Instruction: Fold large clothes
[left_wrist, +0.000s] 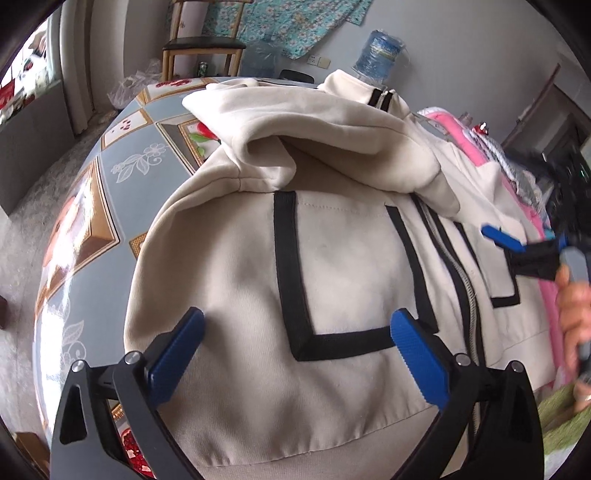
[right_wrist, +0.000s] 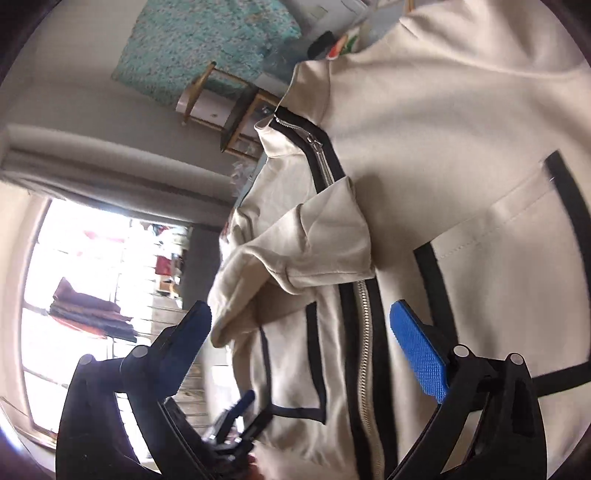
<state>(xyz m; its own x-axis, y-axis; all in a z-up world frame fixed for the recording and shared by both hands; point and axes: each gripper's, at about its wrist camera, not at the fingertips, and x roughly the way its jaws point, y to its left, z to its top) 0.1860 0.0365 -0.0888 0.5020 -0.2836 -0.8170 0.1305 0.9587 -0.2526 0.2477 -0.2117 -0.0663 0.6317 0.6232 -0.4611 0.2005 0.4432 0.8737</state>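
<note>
A cream jacket with black trim and a silver zipper lies front-up on the table. One sleeve is folded across its chest. My left gripper hovers open just above the jacket's lower front, over a black-edged pocket, with nothing between its fingers. One of my right gripper's fingers shows at the jacket's right side, with a hand holding that gripper. In the right wrist view my right gripper is open over the zipper and a folded sleeve, gripping nothing.
The table wears a blue and gold patterned cloth. A wooden chair and a large water bottle stand behind it. Pink fabric lies past the jacket's right side. A bright window fills the left of the right wrist view.
</note>
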